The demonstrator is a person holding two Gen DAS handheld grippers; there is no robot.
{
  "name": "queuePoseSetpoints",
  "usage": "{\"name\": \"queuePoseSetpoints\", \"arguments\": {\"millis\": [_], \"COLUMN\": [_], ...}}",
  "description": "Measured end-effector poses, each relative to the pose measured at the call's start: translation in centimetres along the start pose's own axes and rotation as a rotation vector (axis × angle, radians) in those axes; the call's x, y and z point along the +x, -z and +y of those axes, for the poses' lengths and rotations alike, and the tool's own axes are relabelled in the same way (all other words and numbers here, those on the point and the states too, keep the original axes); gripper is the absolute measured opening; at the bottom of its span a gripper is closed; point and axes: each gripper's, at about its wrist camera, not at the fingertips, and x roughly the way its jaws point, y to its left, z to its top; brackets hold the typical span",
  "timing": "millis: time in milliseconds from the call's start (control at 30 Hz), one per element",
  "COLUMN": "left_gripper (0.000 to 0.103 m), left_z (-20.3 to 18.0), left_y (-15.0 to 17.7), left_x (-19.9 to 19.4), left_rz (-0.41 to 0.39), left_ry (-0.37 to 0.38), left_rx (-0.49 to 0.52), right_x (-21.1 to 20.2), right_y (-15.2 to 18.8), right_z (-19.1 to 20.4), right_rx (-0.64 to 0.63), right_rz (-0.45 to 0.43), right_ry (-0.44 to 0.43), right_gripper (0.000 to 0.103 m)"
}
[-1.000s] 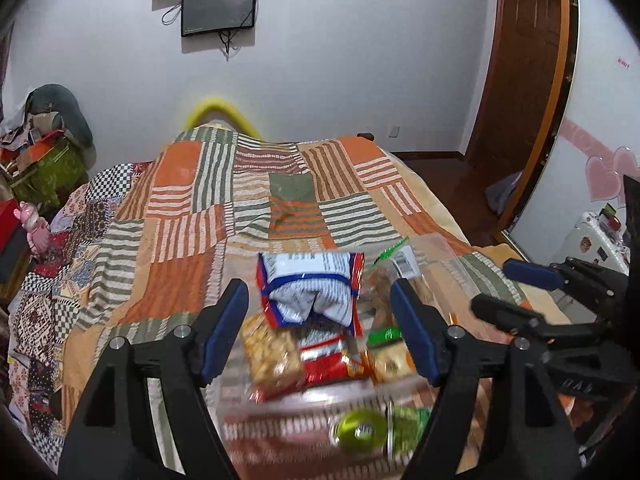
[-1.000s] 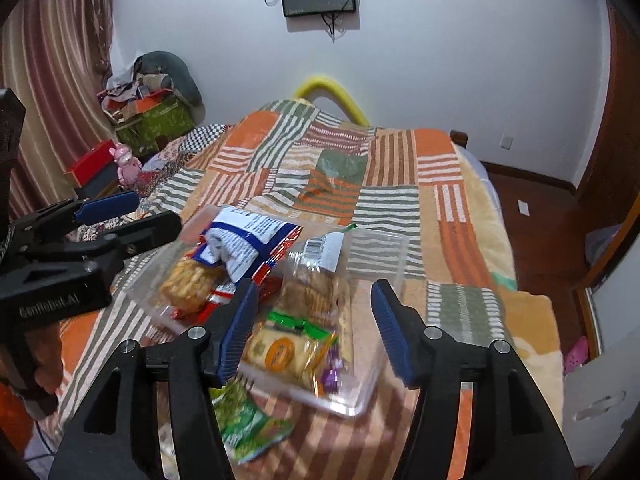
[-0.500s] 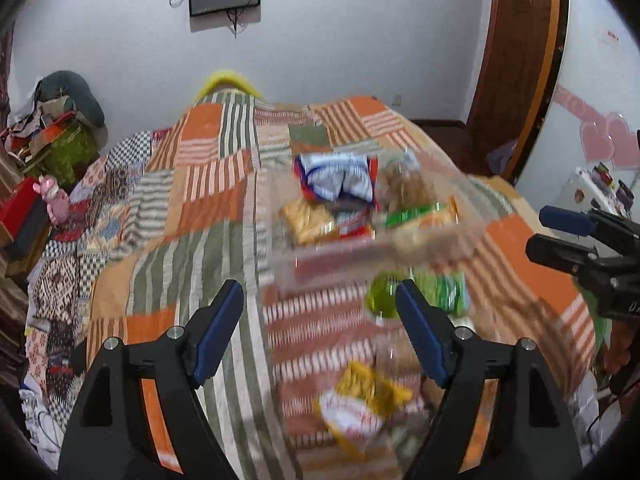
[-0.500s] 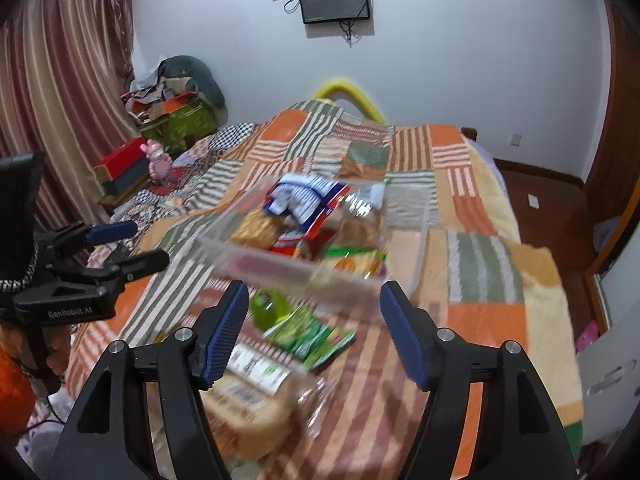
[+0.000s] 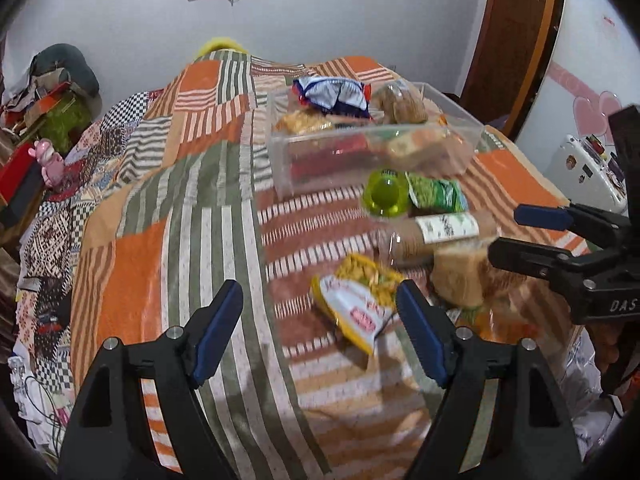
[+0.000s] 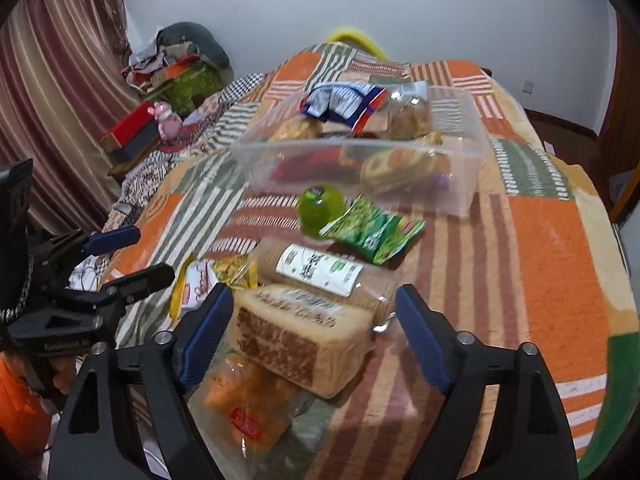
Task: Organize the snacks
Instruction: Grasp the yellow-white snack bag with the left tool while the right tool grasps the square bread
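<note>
On the bed, the far clear box already holds several snacks, while the right tongs, empty and opening, hang over the near bread, probably to take it next, and the left tongs are released.

Home bedroom; quilted bed
</note>
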Motion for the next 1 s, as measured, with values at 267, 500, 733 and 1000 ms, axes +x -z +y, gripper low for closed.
{"name": "queuePoseSetpoints", "arguments": {"millis": [267, 500, 733, 1000], "left_gripper": [0.079, 0.079, 0.077, 0.039], "left_z": [1.0, 0.7, 0.0, 0.3], "left_y": [1.6, 0.8, 0.6, 0.5], "left_x": [2.2, 3.9, 6.0, 6.3], "left_rz": [0.055, 0.063, 0.088, 0.103], "left_ry": [0.023, 0.059, 0.079, 0.138], "left_rx": [-0.053, -0.093, -0.096, -0.151], "right_x": [1.9, 1.7, 0.8, 0.4], "right_y": [0.8, 1.0, 1.8, 3.2], "right_z": [1.8, 1.4, -0.2, -2.8], "right_rx": [-0.059, -0.044, -0.021, 0.024], "right_rz": [0.036, 0.044, 0.055, 0.083], "right_ry": [0.042, 0.032, 0.048, 0.090], "right_gripper": [0.086, 0.086, 0.085, 0.079]}}
